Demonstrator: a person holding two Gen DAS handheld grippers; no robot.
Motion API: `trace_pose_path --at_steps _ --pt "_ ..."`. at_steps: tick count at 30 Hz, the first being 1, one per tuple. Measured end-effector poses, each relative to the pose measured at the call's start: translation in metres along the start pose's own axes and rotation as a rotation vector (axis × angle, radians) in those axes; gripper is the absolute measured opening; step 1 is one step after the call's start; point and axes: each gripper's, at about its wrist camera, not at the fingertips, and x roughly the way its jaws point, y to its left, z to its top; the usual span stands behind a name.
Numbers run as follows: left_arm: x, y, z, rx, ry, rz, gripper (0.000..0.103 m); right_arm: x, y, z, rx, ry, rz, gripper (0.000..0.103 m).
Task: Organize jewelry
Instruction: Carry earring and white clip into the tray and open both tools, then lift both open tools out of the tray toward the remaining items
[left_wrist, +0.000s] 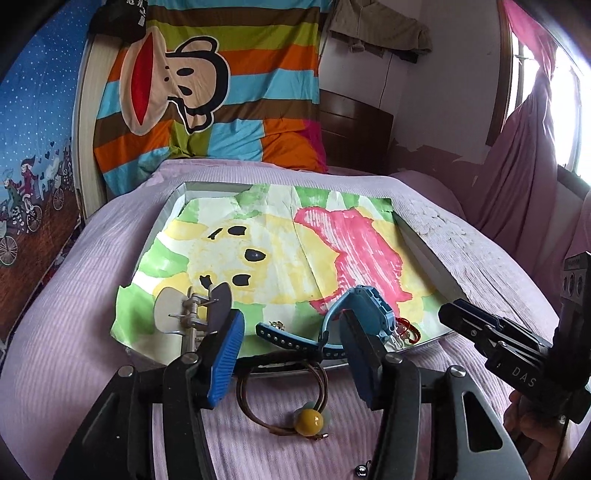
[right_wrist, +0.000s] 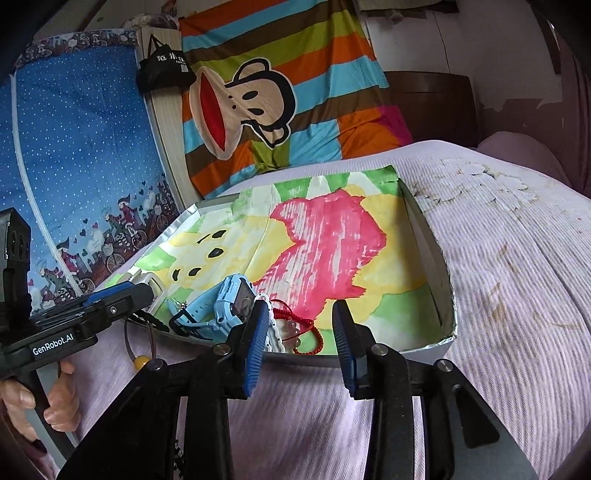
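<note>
A shallow tray (left_wrist: 428, 254) lined with a painted paper lies on the pink bed. A blue child's watch (left_wrist: 364, 306) lies at its near edge, strap (left_wrist: 280, 334) trailing left. A red cord bracelet (left_wrist: 408, 330) lies right of it. My left gripper (left_wrist: 291, 332) is open, its jaws either side of the strap. A brown hair tie with a yellow bead (left_wrist: 309, 417) lies on the bed below it. In the right wrist view, my right gripper (right_wrist: 300, 325) is open above the red bracelet (right_wrist: 295, 325), beside a white bracelet (right_wrist: 275, 330) and the watch (right_wrist: 229, 301).
A metal clamp-like piece with two grey discs (left_wrist: 194, 308) stands on the tray's near left. A striped monkey-print quilt (left_wrist: 207, 88) and a wooden headboard (left_wrist: 354, 125) are behind. A small bell (left_wrist: 360, 469) lies on the bed at the bottom.
</note>
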Motion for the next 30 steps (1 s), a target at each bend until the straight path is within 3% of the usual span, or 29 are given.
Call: trace_pose_path --at_steps 4,7,8,17,23,30 --pt "-0.015 0.003 -0.006 -0.006 -0.046 0.024 0.067 -0.020 0.001 -0.003 -0.009 -0.058 -0.003 0.052" --pt "-0.027 0.007 -0.011 -0.004 -0.073 0.037 0.070 -0.034 0.004 -0.005 -0.017 -0.089 -0.005 0.062" --pt "-0.030 0.008 -0.013 -0.004 -0.081 0.046 0.075 -0.038 0.005 -0.007 -0.018 -0.099 -0.005 0.067" --pt "-0.059 0.011 -0.029 0.000 -0.151 0.078 0.099 -0.071 0.016 -0.019 -0.038 -0.170 0.005 0.092" --pt "-0.076 0.015 -0.042 -0.002 -0.187 0.088 0.103 -0.087 0.022 -0.029 -0.044 -0.192 0.013 0.102" --pt "-0.094 0.013 -0.056 0.022 -0.218 0.102 0.103 -0.102 0.025 -0.042 -0.045 -0.195 0.015 0.102"
